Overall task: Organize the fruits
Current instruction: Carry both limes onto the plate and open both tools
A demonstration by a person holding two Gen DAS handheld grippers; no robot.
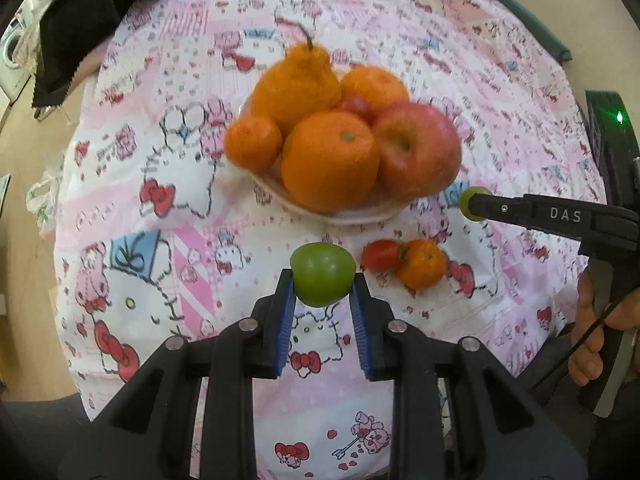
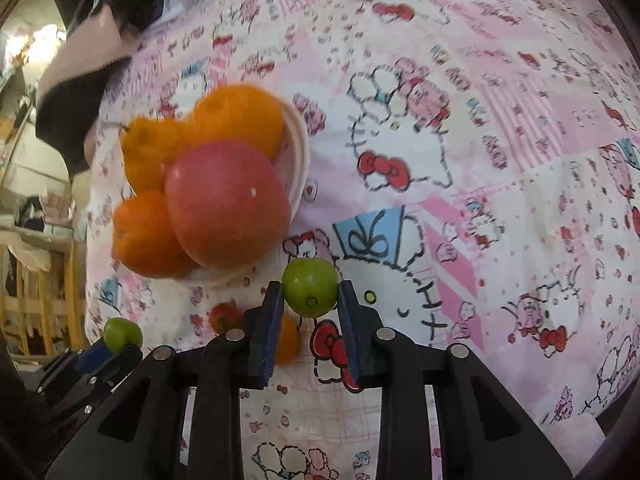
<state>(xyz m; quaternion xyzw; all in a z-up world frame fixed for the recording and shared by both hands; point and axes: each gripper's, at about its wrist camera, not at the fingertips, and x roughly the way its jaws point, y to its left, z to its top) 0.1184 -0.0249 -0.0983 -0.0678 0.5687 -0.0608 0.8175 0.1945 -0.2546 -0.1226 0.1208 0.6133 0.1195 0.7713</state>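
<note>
My left gripper (image 1: 322, 280) is shut on a green fruit (image 1: 322, 274) and holds it above the cloth, in front of the plate (image 1: 352, 216). My right gripper (image 2: 310, 294) is shut on a second green fruit (image 2: 310, 287), right of the plate (image 2: 298, 152). The plate holds several oranges (image 1: 330, 162), an orange pear-shaped fruit (image 1: 298, 80), a red apple (image 1: 416, 148) and a small tomato (image 1: 354, 106). A red cherry tomato (image 1: 380, 255) and a small orange fruit (image 1: 422, 263) lie on the cloth between the grippers. The right gripper's fruit also shows in the left wrist view (image 1: 466, 200), the left's in the right wrist view (image 2: 122, 334).
A pink cartoon-print cloth (image 1: 160, 200) covers the table. A dark and pink garment (image 1: 80, 32) lies at the far left corner. A black device with a green light (image 1: 612, 128) stands at the right edge. A hand (image 1: 592, 328) holds the right gripper's handle.
</note>
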